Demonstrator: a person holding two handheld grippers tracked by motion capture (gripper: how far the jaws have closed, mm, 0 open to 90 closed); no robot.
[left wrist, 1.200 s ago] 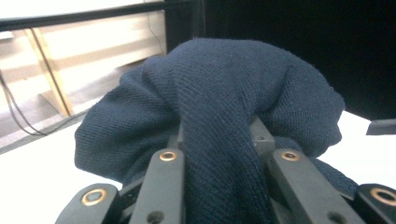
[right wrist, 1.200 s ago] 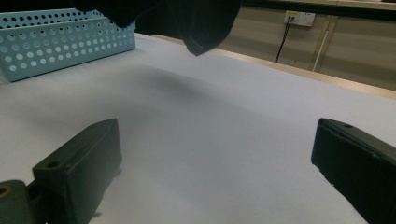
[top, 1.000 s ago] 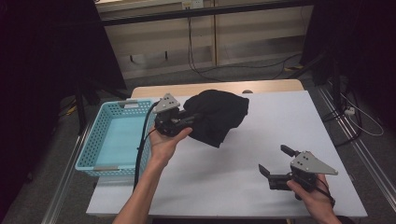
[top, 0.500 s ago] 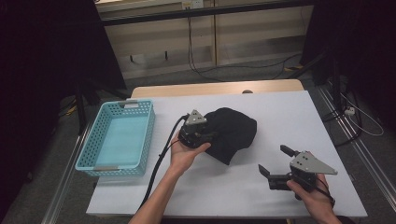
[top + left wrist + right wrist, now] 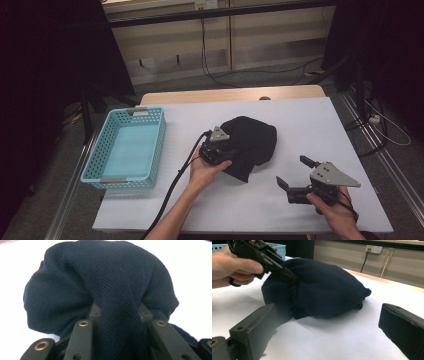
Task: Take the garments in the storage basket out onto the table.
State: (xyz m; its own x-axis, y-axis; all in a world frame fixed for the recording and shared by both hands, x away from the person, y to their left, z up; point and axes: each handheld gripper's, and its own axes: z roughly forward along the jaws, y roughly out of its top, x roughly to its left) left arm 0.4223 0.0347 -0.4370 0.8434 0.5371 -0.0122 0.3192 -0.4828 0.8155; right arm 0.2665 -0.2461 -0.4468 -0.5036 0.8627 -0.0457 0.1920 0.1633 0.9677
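Note:
A dark navy knitted garment [image 5: 252, 142] lies bunched in the middle of the white table [image 5: 310, 120]. My left gripper [image 5: 231, 156] is shut on a fold of it at its near left edge; in the left gripper view the cloth [image 5: 105, 287] runs down between the two black jaws. In the right gripper view the garment [image 5: 324, 290] bulges ahead, with the other hand's gripper [image 5: 287, 272] biting into its left side. My right gripper [image 5: 292, 172] stands open near the table's front right, a short way from the garment, with nothing between its fingers.
A light blue plastic basket [image 5: 105, 155] sits at the table's left edge. A black cable [image 5: 172, 185] trails from the left gripper toward the front edge. Behind the table are a wooden ledge [image 5: 230, 94] and floor cables.
My left gripper has dragged the garment from the back middle of the table toward the front and right. The right gripper has stayed in place, open.

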